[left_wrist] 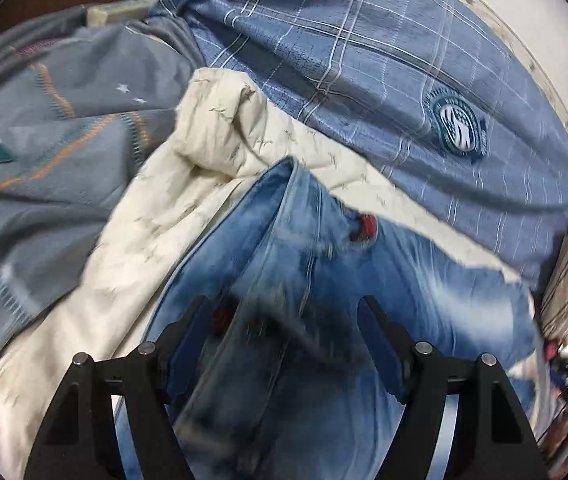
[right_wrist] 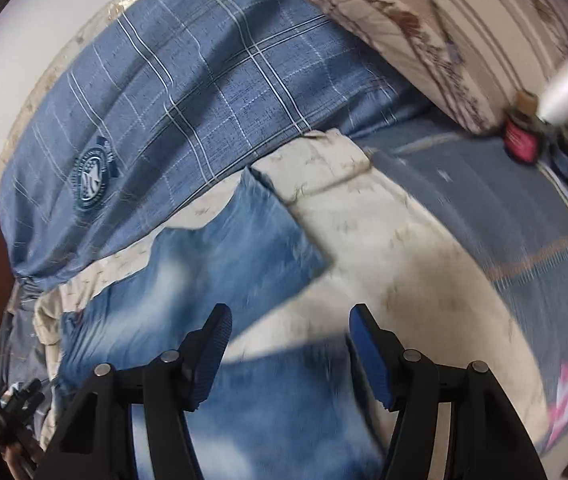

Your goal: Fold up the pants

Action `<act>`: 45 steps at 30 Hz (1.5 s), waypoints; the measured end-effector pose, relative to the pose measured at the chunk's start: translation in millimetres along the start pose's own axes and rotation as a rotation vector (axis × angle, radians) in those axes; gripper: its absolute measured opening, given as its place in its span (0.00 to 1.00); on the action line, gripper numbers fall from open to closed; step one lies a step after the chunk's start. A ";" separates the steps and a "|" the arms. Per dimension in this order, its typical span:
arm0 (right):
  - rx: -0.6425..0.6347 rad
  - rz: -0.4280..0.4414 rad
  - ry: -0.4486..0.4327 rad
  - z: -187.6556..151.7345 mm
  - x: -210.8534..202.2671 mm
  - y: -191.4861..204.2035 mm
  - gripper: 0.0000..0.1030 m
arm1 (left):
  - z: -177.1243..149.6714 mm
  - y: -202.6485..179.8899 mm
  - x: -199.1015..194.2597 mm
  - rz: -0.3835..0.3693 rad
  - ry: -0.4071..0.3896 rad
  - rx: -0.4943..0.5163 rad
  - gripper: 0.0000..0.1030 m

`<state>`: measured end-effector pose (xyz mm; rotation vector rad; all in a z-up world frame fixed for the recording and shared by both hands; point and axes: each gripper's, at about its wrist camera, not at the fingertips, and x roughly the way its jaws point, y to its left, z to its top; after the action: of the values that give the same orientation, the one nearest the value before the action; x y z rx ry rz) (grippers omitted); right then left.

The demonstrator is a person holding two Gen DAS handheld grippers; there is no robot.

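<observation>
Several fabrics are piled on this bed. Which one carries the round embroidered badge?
The blue plaid cover, behind the jeans. The badge sits on its checked cloth; the cream quilt and grey patterned blanket carry none.

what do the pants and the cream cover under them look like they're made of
Pants: looks like denim, washed blue with pale faded streaks and raised stitched seams.
Cream cover: seems a soft quilted cotton-like fabric, matte and puffy at its folded edge, with a small scattered print; the exact fibre can't be told.
</observation>
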<state>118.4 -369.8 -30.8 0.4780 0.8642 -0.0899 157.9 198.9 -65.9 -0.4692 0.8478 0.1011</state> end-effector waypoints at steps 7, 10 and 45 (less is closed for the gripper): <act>-0.030 -0.023 0.019 21.0 28.8 2.6 0.63 | 7.3 -4.9 45.5 0.018 0.134 0.015 0.40; -0.048 -0.045 0.020 26.4 42.5 2.1 0.63 | 6.6 -5.2 53.1 0.063 0.151 0.042 0.25; -0.082 0.109 0.058 -5.8 36.1 38.0 0.69 | -13.8 -62.5 18.4 0.120 -0.041 0.189 0.56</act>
<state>147.9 -329.3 -47.1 0.4516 0.8937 0.0594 177.3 135.2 -64.9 -0.2380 0.8364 0.1385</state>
